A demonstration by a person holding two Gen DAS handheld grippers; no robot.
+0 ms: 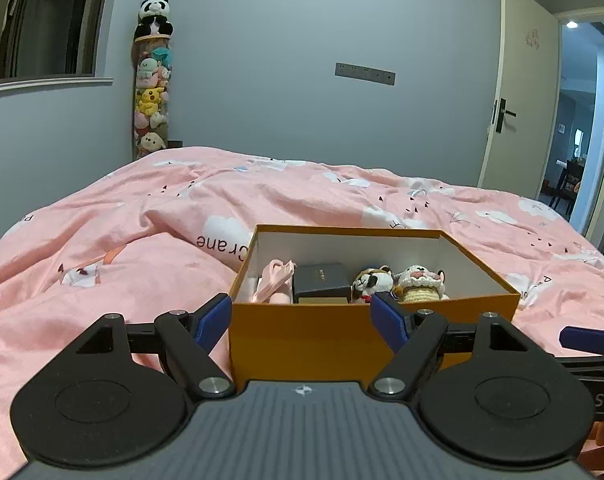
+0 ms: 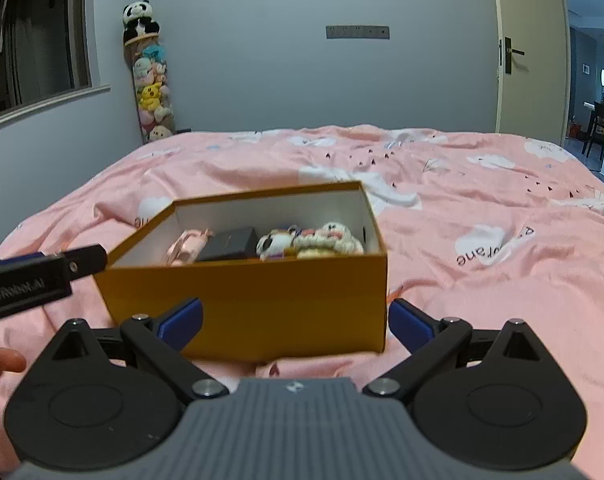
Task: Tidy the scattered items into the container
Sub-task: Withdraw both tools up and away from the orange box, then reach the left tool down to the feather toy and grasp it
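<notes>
orange box (image 1: 313, 336) of small toys on pink quilt (image 1: 102, 264), just ahead of left gripper (image 1: 302, 320) and right gripper (image 2: 296, 322), both spread wide, empty

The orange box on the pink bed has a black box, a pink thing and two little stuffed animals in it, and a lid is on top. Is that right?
Not quite: there is no lid. The orange box is open on top, and the right wrist view looks straight in at the black box, the pink thing and the two little stuffed animals. It does sit on the pink bed.
</notes>
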